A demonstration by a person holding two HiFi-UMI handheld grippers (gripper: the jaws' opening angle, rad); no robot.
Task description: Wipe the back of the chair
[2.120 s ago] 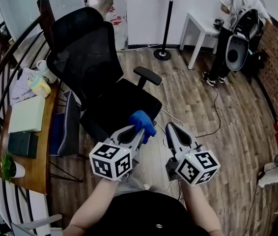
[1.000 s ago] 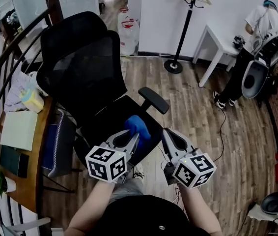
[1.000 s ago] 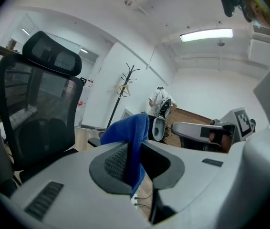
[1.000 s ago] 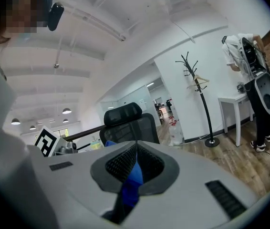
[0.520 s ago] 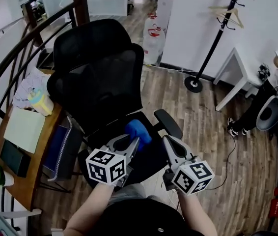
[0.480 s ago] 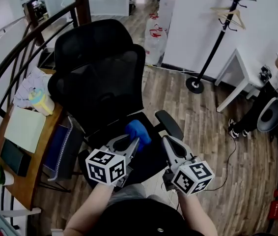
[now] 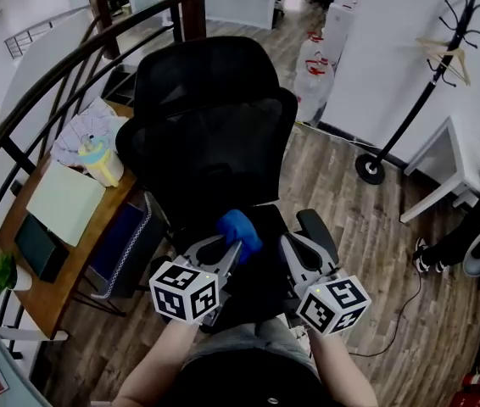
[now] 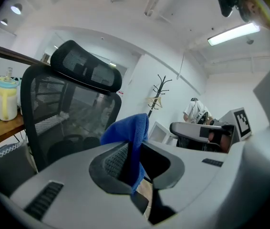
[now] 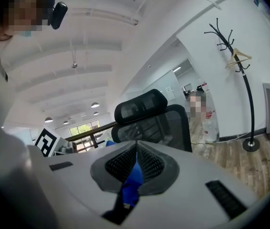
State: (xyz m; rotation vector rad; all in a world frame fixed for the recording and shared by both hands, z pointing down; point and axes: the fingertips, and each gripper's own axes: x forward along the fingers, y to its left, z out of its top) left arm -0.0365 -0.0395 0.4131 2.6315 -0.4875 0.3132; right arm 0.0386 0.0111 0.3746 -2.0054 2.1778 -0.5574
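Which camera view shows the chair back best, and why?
The head view: the chair back shows whole, from headrest down to seat. The left gripper view shows it at an angle, its bottom hidden by the left claw and its cloth. The right gripper view shows only its upper part, small.

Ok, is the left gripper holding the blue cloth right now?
Yes, the left gripper has its jaws closed on the blue cloth, which sticks up from between them.
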